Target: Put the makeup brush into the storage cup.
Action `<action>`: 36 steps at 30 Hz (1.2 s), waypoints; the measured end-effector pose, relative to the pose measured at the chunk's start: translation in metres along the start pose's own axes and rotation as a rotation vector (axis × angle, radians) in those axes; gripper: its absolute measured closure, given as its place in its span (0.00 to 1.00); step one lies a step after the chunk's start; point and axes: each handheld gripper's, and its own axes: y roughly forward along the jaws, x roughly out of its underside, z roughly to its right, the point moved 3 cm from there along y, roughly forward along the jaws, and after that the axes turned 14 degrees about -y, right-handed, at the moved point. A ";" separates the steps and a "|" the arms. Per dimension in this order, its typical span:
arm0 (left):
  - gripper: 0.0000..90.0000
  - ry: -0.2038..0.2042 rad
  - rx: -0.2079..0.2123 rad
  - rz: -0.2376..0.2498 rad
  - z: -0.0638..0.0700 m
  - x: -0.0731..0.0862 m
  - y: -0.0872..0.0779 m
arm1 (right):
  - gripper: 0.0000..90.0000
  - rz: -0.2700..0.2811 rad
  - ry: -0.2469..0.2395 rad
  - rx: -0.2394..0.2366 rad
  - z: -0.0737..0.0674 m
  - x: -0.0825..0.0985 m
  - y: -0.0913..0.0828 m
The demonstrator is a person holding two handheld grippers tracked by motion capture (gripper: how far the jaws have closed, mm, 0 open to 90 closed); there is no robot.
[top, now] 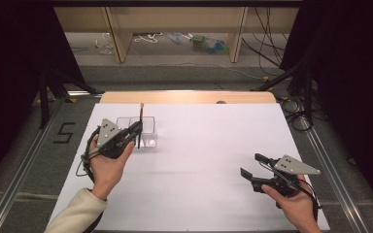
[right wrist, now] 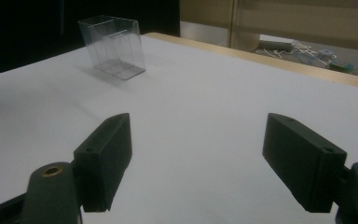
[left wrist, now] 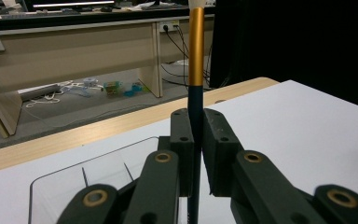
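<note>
A slim brush [left wrist: 196, 56] with a dark handle and a gold ferrule stands upright between the jaws of my left gripper [left wrist: 197, 151], which is shut on it. In the high view the left gripper [top: 137, 130] holds the brush [top: 141, 124] over a clear plastic box [top: 149, 132] with inner partitions at the table's back left. The same clear box [left wrist: 70, 182] lies just below the left jaws. My right gripper [top: 250, 165] hovers low at the front right, open and holding nothing; its jaws [right wrist: 198, 161] stand wide apart, pointing toward the clear box [right wrist: 113, 46].
White paper [top: 209, 145] covers the table, with a wooden edge [top: 189, 97] along the far side. Beyond it stand wooden shelves and loose cables on the floor. Dark stands flank the table on both sides.
</note>
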 end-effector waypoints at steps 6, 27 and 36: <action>0.92 -0.004 -0.004 0.004 -0.002 0.000 0.000 | 0.28 0.000 0.001 0.000 0.000 0.000 0.000; 0.92 -0.012 -0.013 0.012 -0.007 -0.001 0.000 | 0.28 0.018 0.008 -0.003 0.000 0.000 0.002; 0.92 -0.012 -0.016 0.014 -0.008 -0.003 -0.001 | 0.28 0.017 0.009 -0.002 0.000 0.000 0.002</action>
